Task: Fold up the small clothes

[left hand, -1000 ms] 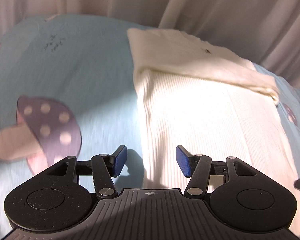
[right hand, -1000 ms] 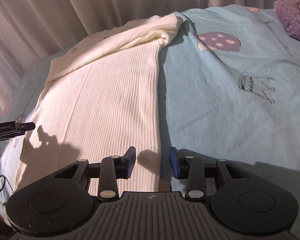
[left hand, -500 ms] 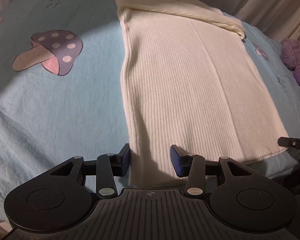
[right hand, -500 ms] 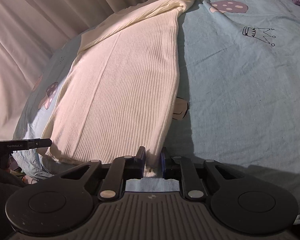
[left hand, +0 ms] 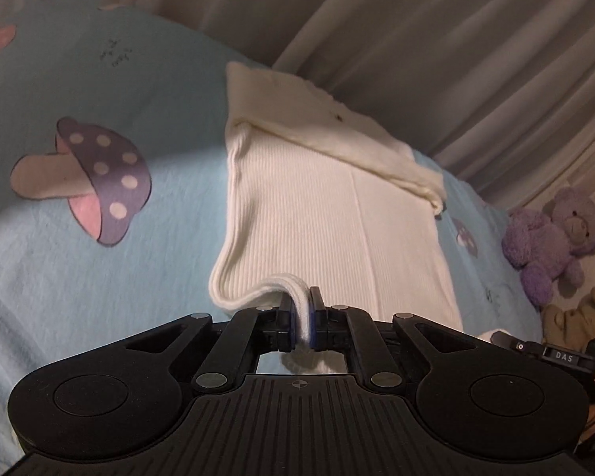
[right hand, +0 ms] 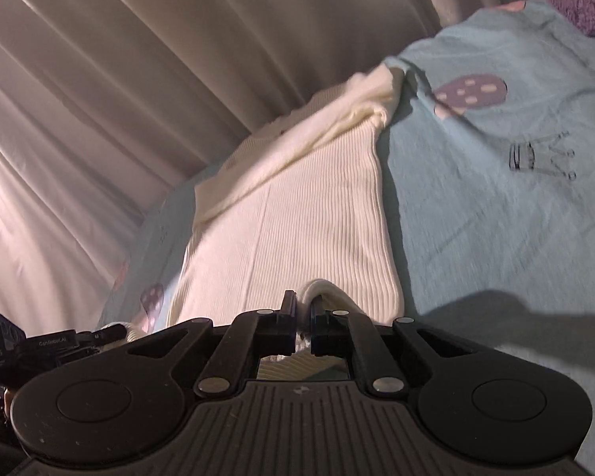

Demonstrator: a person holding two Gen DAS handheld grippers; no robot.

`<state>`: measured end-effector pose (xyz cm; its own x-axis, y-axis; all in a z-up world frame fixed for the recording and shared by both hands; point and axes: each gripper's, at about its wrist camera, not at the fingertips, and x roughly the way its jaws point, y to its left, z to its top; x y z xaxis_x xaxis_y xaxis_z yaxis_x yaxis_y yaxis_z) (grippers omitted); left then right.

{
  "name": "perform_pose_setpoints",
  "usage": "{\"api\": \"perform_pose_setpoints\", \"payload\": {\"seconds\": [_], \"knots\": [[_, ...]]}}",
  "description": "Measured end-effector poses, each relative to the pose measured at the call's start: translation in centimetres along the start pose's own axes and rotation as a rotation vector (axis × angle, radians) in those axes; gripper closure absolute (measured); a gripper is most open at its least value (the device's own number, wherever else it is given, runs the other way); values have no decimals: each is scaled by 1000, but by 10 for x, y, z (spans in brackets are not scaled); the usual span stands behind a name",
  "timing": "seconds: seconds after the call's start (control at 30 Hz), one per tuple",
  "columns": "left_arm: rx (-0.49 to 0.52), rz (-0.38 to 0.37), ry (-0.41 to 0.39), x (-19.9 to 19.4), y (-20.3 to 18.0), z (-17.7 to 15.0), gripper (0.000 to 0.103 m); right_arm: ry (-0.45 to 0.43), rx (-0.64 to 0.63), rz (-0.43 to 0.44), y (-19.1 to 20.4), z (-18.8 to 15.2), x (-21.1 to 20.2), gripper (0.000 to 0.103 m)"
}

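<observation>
A cream ribbed knit garment lies lengthwise on a light blue bedsheet, its far end folded over into a band. My left gripper is shut on the garment's near left corner, and the hem curls up off the sheet there. In the right wrist view the same garment stretches away, and my right gripper is shut on its near right corner, which bunches between the pads. Both near corners are lifted slightly. The other gripper's black body shows at each view's edge.
The sheet carries mushroom prints and a crown drawing. Pale curtains hang behind the bed. A purple plush bear and a beige plush toy sit at the bed's right side.
Both grippers went from open to shut on the garment's near corners. The hem has lifted off the sheet and both views tilted upward toward the curtains.
</observation>
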<state>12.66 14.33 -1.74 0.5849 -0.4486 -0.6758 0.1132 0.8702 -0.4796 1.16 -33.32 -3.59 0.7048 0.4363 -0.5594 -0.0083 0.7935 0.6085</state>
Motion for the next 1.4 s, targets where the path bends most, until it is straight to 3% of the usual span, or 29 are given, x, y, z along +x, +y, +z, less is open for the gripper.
{"api": "perform_pose_setpoints", "payload": {"seconds": [0.17, 0.3, 0.4, 0.63, 0.97, 1.1, 1.2, 1.3, 1.4], "knots": [[21, 63, -114, 25, -7, 41, 95, -116, -81, -109, 17, 34, 35, 98], [94, 161, -108, 64, -11, 55, 95, -139, -188, -217, 27, 53, 69, 97], [94, 179, -98, 85, -4, 57, 93, -149, -180, -260, 22, 58, 81, 96], [147, 251, -153, 89, 16, 61, 76, -171, -235, -367, 10, 57, 87, 83], [267, 192, -71, 127, 9, 68, 67, -72, -287, -385, 11, 59, 118, 75], [253, 169, -40, 132, 14, 69, 71, -53, -328, -398, 14, 60, 122, 75], [262, 150, -30, 132, 14, 68, 86, -48, -338, -397, 12, 61, 126, 77], [276, 149, -34, 132, 12, 67, 92, -51, -361, -383, 14, 61, 128, 94], [281, 143, -54, 126, 10, 68, 94, -85, -398, -392, 22, 59, 125, 97]]}}
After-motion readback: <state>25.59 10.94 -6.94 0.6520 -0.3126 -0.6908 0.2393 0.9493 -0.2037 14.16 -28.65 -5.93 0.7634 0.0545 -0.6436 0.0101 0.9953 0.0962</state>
